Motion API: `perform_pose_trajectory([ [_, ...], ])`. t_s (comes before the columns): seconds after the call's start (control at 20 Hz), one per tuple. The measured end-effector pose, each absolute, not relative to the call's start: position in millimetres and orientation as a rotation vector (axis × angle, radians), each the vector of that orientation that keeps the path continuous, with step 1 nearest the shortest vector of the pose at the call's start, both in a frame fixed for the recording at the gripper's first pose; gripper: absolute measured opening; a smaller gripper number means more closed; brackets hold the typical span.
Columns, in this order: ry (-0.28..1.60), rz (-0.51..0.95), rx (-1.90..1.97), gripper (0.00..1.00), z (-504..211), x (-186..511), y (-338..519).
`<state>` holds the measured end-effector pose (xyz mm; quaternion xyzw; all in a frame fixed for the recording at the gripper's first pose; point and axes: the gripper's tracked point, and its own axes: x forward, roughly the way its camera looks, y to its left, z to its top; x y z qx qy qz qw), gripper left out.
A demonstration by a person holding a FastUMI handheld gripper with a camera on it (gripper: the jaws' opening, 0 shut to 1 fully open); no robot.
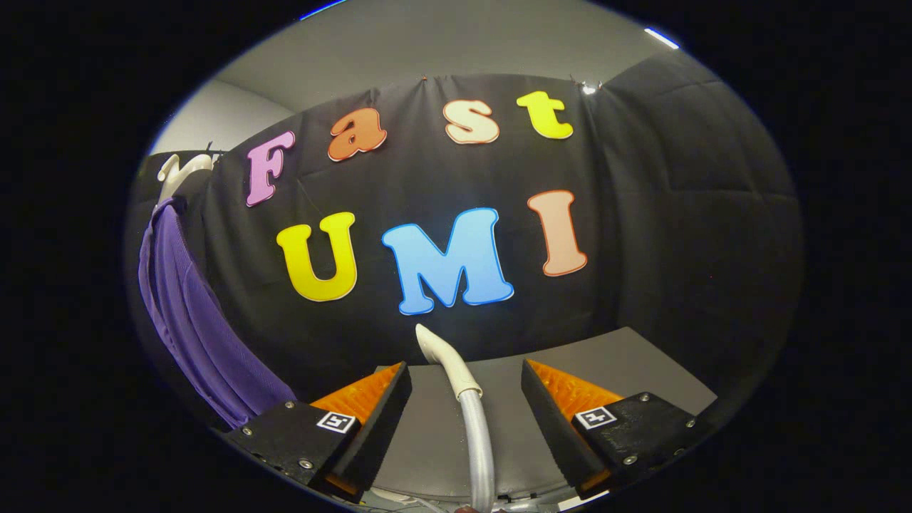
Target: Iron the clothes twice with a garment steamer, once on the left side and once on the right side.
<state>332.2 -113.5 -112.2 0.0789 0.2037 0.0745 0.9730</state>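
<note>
A purple garment hangs on a white hanger far off to the left of my fingers, against the black cloth wall. The garment steamer's white nozzle handle rises upright between my two fingers, with its clear ribbed hose running down below it. My gripper is open, its jaws standing wide on either side of the handle and not touching it. The steamer's head is seen edge-on and points up and slightly left.
A grey table top lies below and beyond the fingers, ending at the black cloth wall. A round grey part of the steamer base sits under the hose, close below the fingers.
</note>
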Motion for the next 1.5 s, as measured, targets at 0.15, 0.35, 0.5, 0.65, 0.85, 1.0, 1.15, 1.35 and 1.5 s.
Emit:
perform_pose_trajectory([
  [0.15,0.489,0.201,0.205,0.95,-139.1,361.9,-114.0],
  [0.35,0.584,0.249,0.297,0.95,-168.6,389.8,-110.9],
  [0.5,0.646,0.278,0.390,0.95,-187.5,405.2,-109.7],
  [0.65,0.738,0.318,0.508,0.95,-205.3,417.7,-100.2],
  [0.85,0.894,0.372,0.615,0.94,-235.0,418.6,-85.5],
  [1.0,0.964,0.425,0.690,0.94,-240.1,419.0,-71.6],
  [1.15,1.012,0.468,0.763,0.87,-240.2,417.2,-55.9],
  [1.35,1.085,0.496,0.811,0.68,-247.7,414.2,-50.2],
  [1.5,1.125,0.508,0.888,0.42,-248.2,412.6,-49.2],
])
